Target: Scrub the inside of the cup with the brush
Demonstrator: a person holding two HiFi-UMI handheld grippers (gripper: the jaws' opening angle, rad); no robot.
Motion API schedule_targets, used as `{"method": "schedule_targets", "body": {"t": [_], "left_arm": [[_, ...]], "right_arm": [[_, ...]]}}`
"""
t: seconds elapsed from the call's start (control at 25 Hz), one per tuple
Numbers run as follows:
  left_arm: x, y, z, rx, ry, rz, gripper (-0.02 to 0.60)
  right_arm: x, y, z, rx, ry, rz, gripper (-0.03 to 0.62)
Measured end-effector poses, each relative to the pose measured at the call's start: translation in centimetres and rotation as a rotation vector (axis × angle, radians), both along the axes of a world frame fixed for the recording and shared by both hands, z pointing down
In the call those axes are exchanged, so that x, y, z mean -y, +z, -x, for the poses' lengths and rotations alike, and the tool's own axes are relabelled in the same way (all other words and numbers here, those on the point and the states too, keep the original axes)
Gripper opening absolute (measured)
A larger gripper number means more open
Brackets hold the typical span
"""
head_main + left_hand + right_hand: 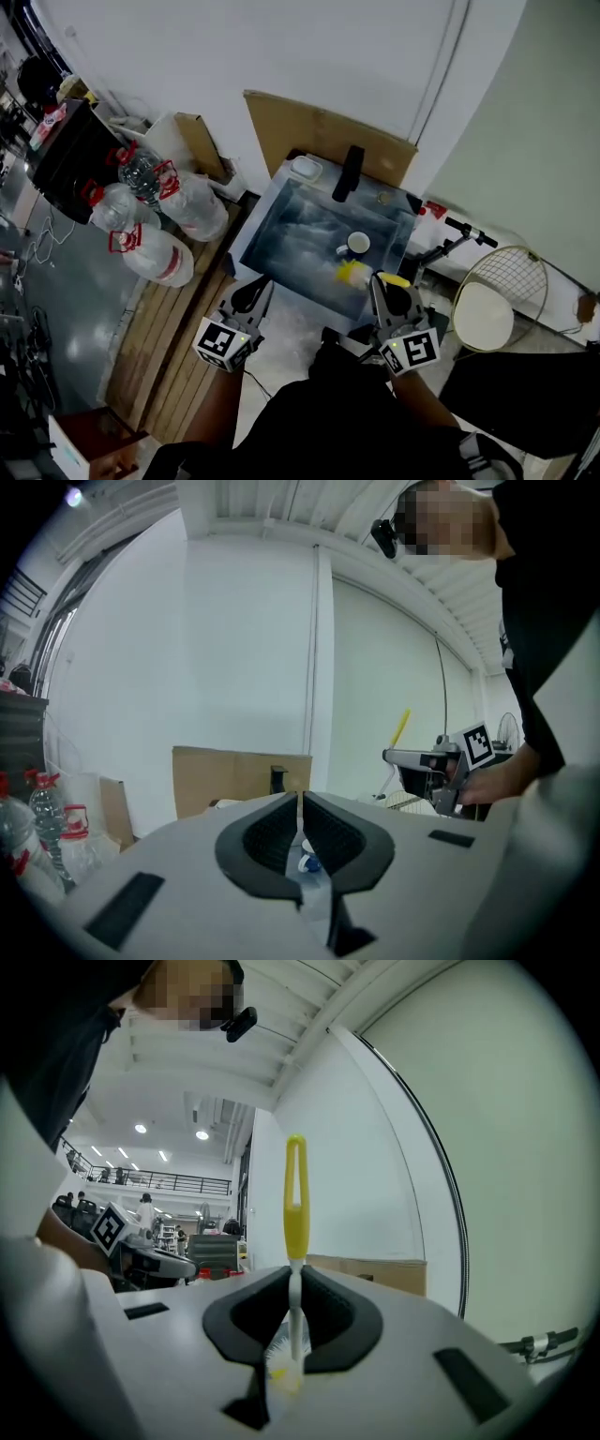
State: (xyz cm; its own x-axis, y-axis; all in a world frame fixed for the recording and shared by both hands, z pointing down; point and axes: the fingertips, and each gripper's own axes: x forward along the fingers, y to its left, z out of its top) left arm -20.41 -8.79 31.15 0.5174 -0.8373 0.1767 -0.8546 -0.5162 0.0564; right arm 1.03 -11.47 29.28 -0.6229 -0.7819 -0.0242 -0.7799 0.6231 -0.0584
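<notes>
R gripper (392, 286) is clamping the brush (295, 1194) by its thin white neck, yellow handle pointing out past the jaws, bristles behind them. Cup (358, 244) is standing mouth-up in the sink (272, 216), beside a yellow item (352, 273), apart from both tools. L gripper (251, 292) is hanging closed w/ nothing in it. Step: prob. approach, no scrubbing yet. Next: L opening to steady cup, R tipping bristles down inside.

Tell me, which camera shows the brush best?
The right gripper view. There the brush stands upright, clamped in the right gripper, yellow handle above, white bristles below. The head view shows only a yellow bit at that gripper's tip; the left gripper view shows a thin yellow stick far off.
</notes>
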Motion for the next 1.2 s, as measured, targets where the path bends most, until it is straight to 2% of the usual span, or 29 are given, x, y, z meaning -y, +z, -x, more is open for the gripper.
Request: {"method": "schedule_targets", "body": {"t": [0.32,0.44,0.68,0.88,1.04,1.2], "left_arm": [[6.7,4.2,-3.2,0.080,0.088,0.103,0.028],[9.1,6.6,-4.6,0.112,0.146,0.112,0.099],[12.6,11.8,-8.2,0.184,0.293,0.172,0.160],[15.6,16.9,-10.6,0.276,0.424,0.186,0.184],[17.1,21.8,-12.4,0.345,0.534,0.230,0.206],[17.4,26.6,-13.9,0.398,0.601,0.283,0.207]], "right_arm": [[7.1,3.6,-4.2,-0.020,0.074,0.031,0.043],[9.2,4.9,-5.8,-0.030,0.098,0.038,0.043],[12.0,7.5,-7.0,-0.049,0.135,0.050,0.043],[14.0,9.1,-6.6,-0.088,0.135,0.051,0.043],[14.9,10.1,-5.6,-0.122,0.122,0.049,0.043],[14.9,10.2,-4.1,-0.136,0.056,0.016,0.043]]}}
